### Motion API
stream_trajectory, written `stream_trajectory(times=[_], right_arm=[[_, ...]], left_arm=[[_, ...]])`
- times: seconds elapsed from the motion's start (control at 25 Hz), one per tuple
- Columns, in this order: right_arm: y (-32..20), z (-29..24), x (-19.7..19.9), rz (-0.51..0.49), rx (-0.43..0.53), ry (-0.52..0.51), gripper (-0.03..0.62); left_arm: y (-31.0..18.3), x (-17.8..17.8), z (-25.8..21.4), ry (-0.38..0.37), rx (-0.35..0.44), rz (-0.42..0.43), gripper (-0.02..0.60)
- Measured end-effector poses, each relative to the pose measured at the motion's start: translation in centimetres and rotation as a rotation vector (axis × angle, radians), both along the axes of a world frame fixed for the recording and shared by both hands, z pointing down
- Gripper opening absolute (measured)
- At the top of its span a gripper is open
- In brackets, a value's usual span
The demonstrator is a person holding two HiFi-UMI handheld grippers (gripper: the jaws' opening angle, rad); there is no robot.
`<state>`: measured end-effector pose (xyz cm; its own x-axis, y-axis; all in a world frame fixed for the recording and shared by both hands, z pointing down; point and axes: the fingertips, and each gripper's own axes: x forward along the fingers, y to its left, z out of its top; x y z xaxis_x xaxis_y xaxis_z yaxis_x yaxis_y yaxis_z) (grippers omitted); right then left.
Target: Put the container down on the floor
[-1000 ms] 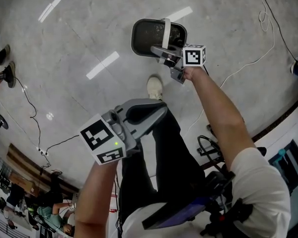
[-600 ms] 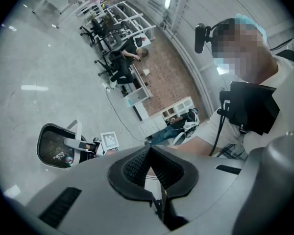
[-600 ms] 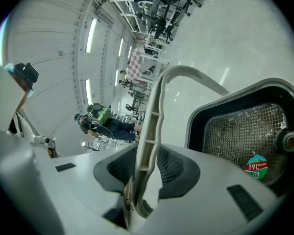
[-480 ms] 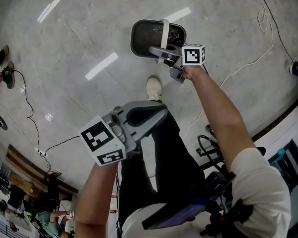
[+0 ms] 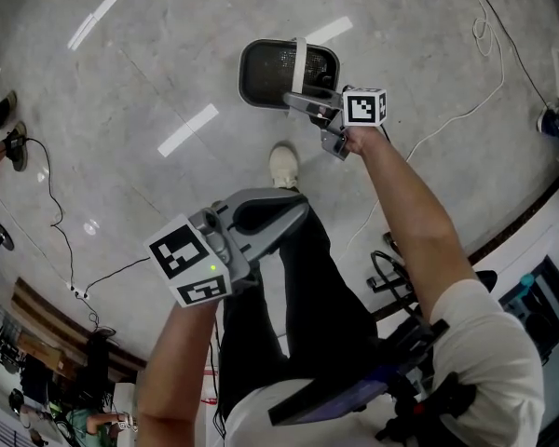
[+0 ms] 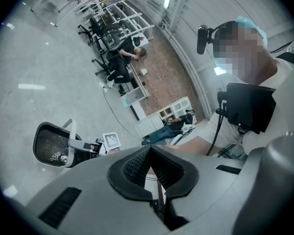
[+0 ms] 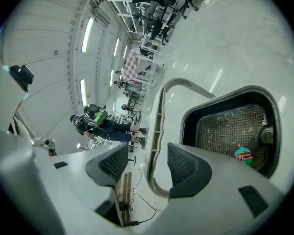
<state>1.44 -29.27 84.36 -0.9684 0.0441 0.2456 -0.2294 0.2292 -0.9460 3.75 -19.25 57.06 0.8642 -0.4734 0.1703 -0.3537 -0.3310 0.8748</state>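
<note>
A black mesh-bottomed container (image 5: pixel 275 68) with a pale bail handle (image 5: pixel 298 59) stands on the grey floor ahead of the person's shoe. My right gripper (image 5: pixel 303 101) reaches to it at arm's length. In the right gripper view the handle (image 7: pixel 159 126) runs between the jaws of the right gripper (image 7: pixel 148 163), which are opening. The pads stand off it on both sides, and the container (image 7: pixel 230 126) lies just beyond them. My left gripper (image 5: pixel 298 208) hangs near the person's thigh, shut with nothing in it. The left gripper view shows its pads meeting (image 6: pixel 151 153) and the container (image 6: pixel 49 143) far off.
A white shoe (image 5: pixel 282 166) stands just short of the container. A white cable (image 5: pixel 466 110) trails over the floor at the right, a dark cable (image 5: pixel 56 194) at the left. A bystander's feet (image 5: pixel 5 128) show at the left edge. Desks and office chairs (image 6: pixel 112 58) stand further off.
In the head view the container and my right gripper have drifted slightly left and away from me. The left gripper has hardly moved.
</note>
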Motion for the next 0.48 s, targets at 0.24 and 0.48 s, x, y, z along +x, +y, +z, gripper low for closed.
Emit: stream_trajectory(times=[0.24, 0.48], right_arm=[[2.0, -1.9, 3.4, 0.036, -0.021, 0.046, 0.218], [4.1, -6.2, 5.6, 0.064, -0.020, 0.064, 0.218]], left_arm=[[1.7, 0.9, -1.9, 0.005, 0.006, 0.028, 0.011], [3.0, 1.7, -5.3, -0.010, 0.030, 0.068, 0.011]])
